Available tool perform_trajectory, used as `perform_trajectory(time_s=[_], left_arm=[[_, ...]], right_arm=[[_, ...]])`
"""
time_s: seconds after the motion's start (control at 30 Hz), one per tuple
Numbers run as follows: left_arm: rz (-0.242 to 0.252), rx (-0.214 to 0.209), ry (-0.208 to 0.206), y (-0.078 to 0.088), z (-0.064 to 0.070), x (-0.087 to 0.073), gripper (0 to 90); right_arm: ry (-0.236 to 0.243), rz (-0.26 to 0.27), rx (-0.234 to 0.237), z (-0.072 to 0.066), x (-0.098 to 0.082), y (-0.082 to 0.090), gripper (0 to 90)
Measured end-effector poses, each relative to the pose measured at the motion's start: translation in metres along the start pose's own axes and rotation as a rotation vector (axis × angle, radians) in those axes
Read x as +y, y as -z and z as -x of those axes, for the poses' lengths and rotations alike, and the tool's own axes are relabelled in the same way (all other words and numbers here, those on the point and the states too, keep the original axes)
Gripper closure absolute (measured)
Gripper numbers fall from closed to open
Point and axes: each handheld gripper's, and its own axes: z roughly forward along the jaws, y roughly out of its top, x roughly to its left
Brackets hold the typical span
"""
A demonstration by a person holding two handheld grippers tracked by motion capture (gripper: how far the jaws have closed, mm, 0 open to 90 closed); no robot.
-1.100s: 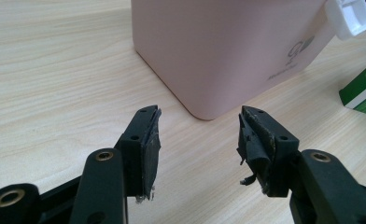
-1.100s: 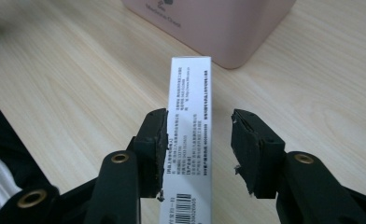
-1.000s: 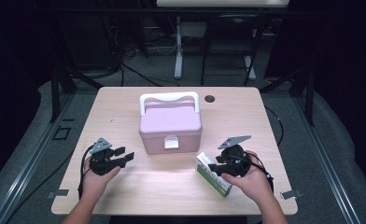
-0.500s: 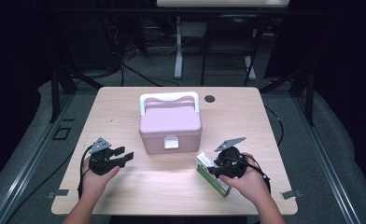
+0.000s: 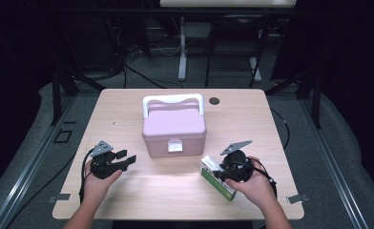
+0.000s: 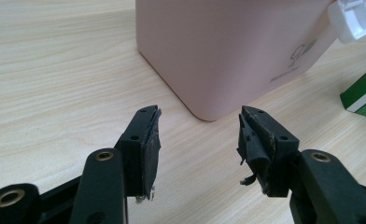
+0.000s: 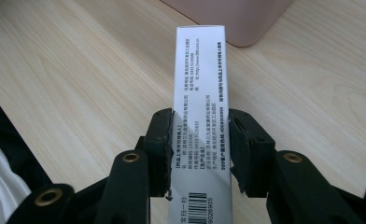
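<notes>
Gripping a green-and-white carton [image 5: 217,177] between both jaws near the front right of the wooden table [image 5: 252,119], right gripper [image 5: 228,172] held in a hand [image 5: 255,182], carton's white printed face [image 7: 200,116] and barcode turned up toward its camera. Resting well apart at the front left, left gripper [image 5: 125,160] in the other hand [image 5: 95,186], jaws spread wide with nothing between them, aimed at a corner of the pink lidded box [image 5: 174,128]. Standing mid-table between the two, that box with white handle [image 5: 173,99] and white front latch [image 5: 175,145], carton just beside its right front corner, not touching.
</notes>
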Motion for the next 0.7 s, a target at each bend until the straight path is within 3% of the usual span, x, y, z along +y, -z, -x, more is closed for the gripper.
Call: perform_trajectory(time_s=[0.2,0.4,0.7], left_arm=[[0.000,0.000,0.000,0.000,0.000,0.000,47.9],[-0.004,0.000,0.001,-0.001,0.001,0.000,47.9],[-0.002,0.002,0.000,-0.002,0.001,0.000,47.9]], right_arm=[[-0.021,0.009,-0.018,0.006,-0.002,0.002,62.2],[-0.058,0.018,-0.078,0.023,-0.007,0.012,62.2],[-0.158,0.036,-0.150,0.055,-0.021,0.026,62.2]])
